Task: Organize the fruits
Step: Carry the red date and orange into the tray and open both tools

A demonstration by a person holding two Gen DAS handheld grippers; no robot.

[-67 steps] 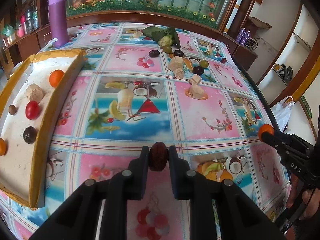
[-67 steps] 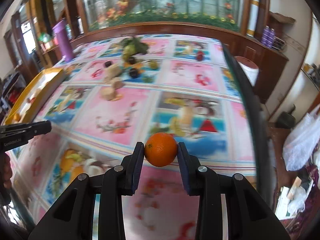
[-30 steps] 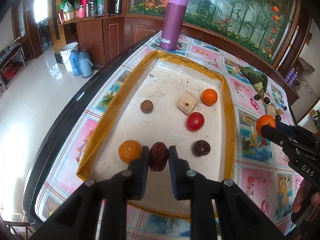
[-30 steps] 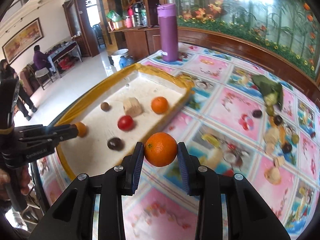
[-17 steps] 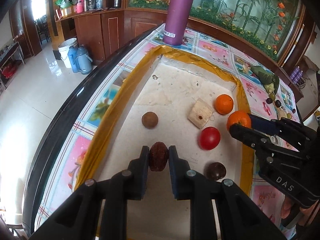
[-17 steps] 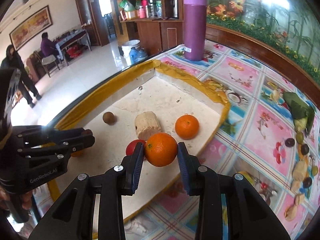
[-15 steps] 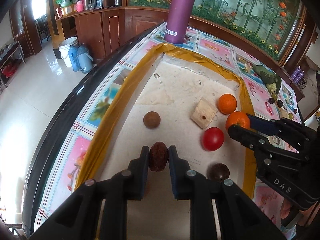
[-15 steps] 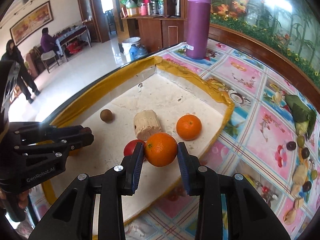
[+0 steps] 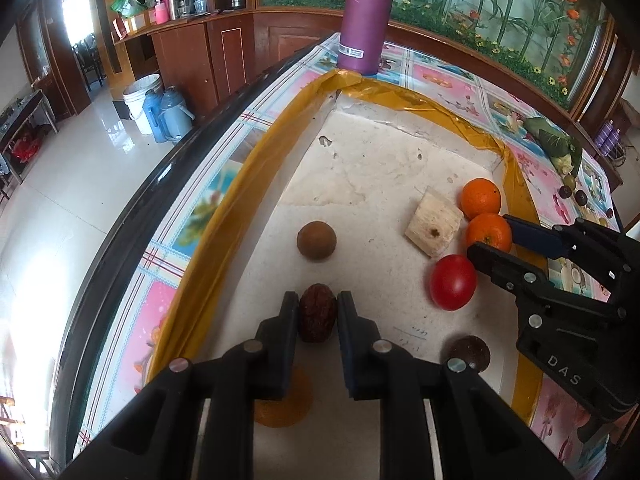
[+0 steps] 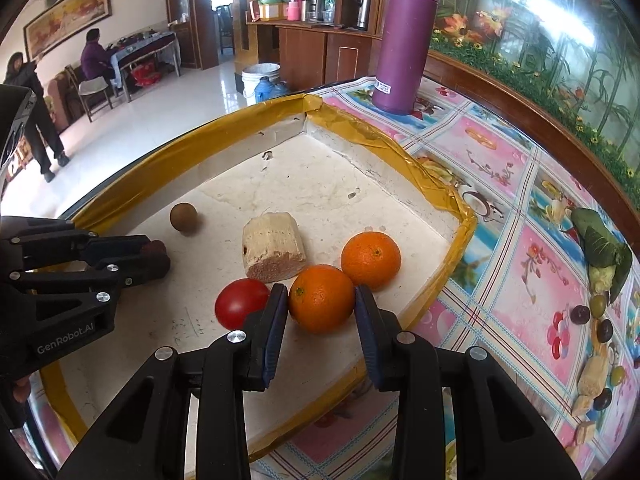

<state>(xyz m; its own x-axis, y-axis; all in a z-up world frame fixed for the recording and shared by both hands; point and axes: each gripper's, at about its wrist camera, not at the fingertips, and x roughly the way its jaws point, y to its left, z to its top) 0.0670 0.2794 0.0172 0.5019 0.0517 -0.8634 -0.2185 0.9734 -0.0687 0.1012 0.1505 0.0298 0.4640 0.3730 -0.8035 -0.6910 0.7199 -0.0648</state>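
1. The left gripper (image 9: 318, 316), at bottom centre of the left wrist view, pinches a dark red date (image 9: 317, 313) over the white floor of the yellow-rimmed tray (image 9: 248, 184).
2. The right gripper (image 10: 321, 316) clamps an orange (image 10: 321, 298) low in the right wrist view, inside the tray.
3. Just beside that orange lie a second orange (image 10: 371, 260), a red tomato (image 10: 241, 308) and a beige chunk (image 10: 273, 252).
4. A brown round fruit (image 9: 316, 240) sits above the date.

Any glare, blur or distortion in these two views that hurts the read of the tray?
Left wrist: floor blown out by window glare, table edge bowed by the fisheye, tray sharp. Right wrist: glass panel hazy with glare, corners vignetted, orange crisp.
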